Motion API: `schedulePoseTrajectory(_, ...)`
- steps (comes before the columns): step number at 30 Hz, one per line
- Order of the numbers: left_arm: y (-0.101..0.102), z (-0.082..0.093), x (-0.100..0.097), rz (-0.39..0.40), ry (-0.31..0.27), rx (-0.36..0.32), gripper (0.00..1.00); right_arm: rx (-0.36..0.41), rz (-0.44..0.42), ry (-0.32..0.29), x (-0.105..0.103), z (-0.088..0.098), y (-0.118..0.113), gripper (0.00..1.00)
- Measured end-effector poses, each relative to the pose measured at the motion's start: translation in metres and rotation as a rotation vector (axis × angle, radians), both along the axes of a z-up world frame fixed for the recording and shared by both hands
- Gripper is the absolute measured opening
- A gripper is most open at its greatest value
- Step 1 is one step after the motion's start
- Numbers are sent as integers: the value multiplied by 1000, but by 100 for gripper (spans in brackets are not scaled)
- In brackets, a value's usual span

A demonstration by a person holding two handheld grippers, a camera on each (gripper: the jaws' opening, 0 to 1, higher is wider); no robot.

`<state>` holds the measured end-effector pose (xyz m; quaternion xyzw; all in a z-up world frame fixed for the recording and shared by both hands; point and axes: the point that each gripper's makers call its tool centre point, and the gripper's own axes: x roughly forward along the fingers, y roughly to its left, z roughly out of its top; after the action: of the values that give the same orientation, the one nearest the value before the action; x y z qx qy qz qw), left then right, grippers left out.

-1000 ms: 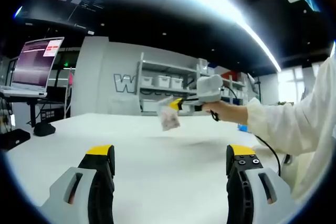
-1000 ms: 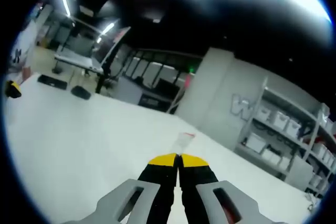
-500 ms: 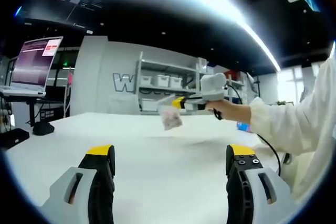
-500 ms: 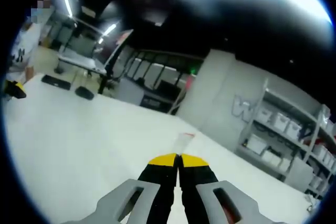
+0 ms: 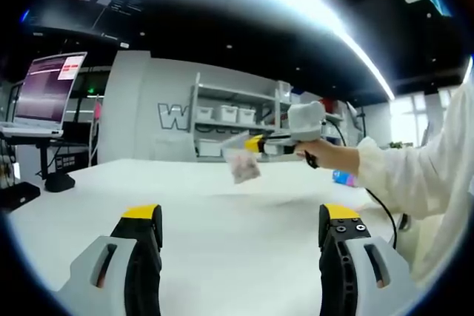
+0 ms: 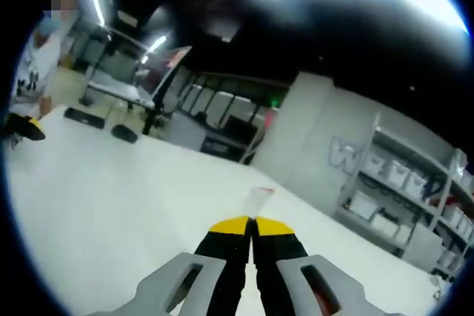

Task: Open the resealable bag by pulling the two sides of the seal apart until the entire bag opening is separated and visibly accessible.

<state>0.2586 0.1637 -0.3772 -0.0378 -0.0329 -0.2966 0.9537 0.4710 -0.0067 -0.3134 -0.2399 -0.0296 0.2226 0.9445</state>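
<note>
Clear plastic bag [image 5: 241,163] hangs above the white table [image 5: 222,220], pinched by the closed right gripper [image 5: 253,144]. Bring the wide-open, empty left gripper [image 5: 241,231] toward 12 o'clock; grasp the opposite seal lip.

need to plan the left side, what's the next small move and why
Probably bring the left gripper up to the free side of the bag. Its jaws stand wide apart above the white table, while the right gripper is shut on the bag's top edge, holding it in the air.
</note>
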Motion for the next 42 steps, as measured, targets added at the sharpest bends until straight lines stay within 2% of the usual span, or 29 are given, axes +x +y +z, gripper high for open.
schedulePoseTrajectory(21, -3, 0, 0, -6, 0, 7, 85, -23, 32, -21, -19, 4, 1, 0)
schedulePoseTrajectory(42, -5, 0, -1, -7, 3, 8, 85, -53, 53, -19, -42, 1, -5, 0)
